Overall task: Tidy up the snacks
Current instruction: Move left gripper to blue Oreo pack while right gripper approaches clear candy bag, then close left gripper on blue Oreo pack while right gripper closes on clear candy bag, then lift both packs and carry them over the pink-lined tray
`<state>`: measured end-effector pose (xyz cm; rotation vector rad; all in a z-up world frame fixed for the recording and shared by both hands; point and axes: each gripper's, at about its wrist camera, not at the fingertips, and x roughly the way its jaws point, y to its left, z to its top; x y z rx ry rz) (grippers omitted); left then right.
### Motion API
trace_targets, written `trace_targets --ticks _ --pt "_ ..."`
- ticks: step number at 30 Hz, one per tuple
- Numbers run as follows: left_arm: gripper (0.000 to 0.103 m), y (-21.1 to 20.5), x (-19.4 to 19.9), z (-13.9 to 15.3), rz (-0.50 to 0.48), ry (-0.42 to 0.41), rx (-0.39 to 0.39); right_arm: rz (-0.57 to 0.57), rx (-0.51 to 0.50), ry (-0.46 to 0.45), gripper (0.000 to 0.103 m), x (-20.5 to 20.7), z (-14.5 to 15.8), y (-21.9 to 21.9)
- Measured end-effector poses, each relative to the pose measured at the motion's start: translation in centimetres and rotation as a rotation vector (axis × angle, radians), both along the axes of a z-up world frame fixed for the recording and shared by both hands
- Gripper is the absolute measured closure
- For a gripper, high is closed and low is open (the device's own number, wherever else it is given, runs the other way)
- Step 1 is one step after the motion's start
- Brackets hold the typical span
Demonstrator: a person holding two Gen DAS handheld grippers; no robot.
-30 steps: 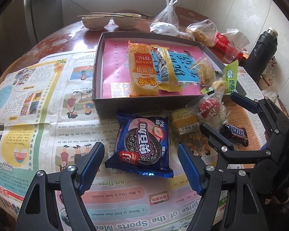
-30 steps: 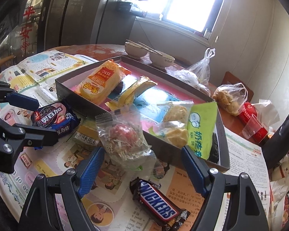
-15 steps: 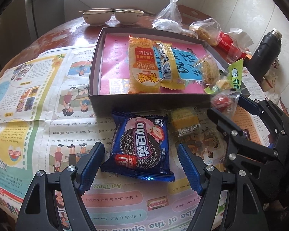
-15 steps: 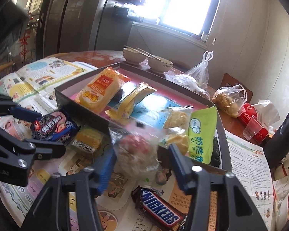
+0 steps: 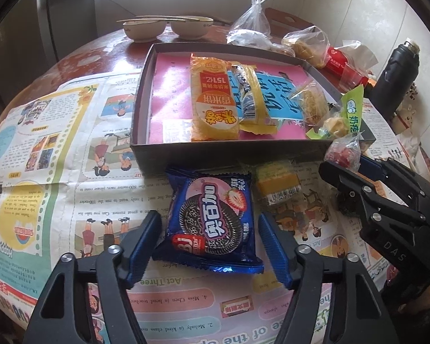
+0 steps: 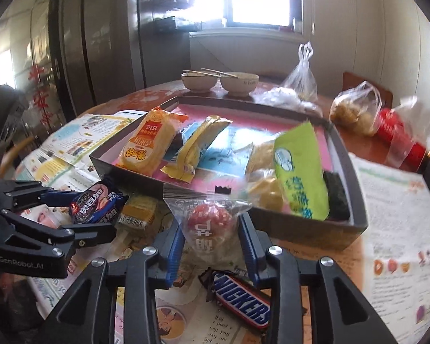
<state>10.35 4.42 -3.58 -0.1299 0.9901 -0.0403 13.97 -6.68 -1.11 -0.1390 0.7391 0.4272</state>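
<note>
Tools angled down over the newspaper-covered tabletop [image 5: 71,172]. Right tool [image 6: 210,238] — jaws closing, clamped on a crinkled clear bag of red candy [image 6: 209,220], raised at the dark box's [image 5: 229,152] near wall. Left tool [image 5: 207,246] — jaws closing, still apart, straddling a glossy blue cookie packet [image 5: 215,220] lying flat before the box.

Blue cookie pack [image 5: 212,220] lay flat on the newspaper before the box [image 5: 215,150]. A yellow snack [image 5: 278,180] lay just right of it. A clear bag with a red sweet [image 6: 210,220] was raised above a Snickers bar [image 6: 240,301]. Inside the box lay an orange pack [image 5: 213,100], a yellow bar [image 5: 252,97] and a green pack [image 6: 299,172].
</note>
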Motion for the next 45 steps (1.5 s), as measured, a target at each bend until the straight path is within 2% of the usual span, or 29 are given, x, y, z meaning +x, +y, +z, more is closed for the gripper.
trace_targets --ticks 3,10,25,36,45 --pt "0.043 0.3 -0.1 0.1 -0.004 -0.006 -0.014 0.000 0.025 0.014 0.066 0.1 0.0 -0.2" --pt "0.048 0.7 -0.2 0.3 0.001 -0.019 -0.073 0.009 0.062 0.028 0.067 0.0 0.3 -0.4" --pt "0.048 1.1 -0.7 3.9 0.018 -0.114 -0.102 0.012 0.146 -0.007 0.067 -0.5 3.2 -1.7" --pt "0.048 -0.2 1.2 6.3 -0.014 -0.170 -0.105 -0.027 0.176 -0.031 0.067 0.2 4.6 -3.1" --pt "0.048 -1.0 3.4 6.3 -0.031 -0.177 -0.108 -0.041 0.182 -0.033 0.067 0.9 4.7 -3.0"
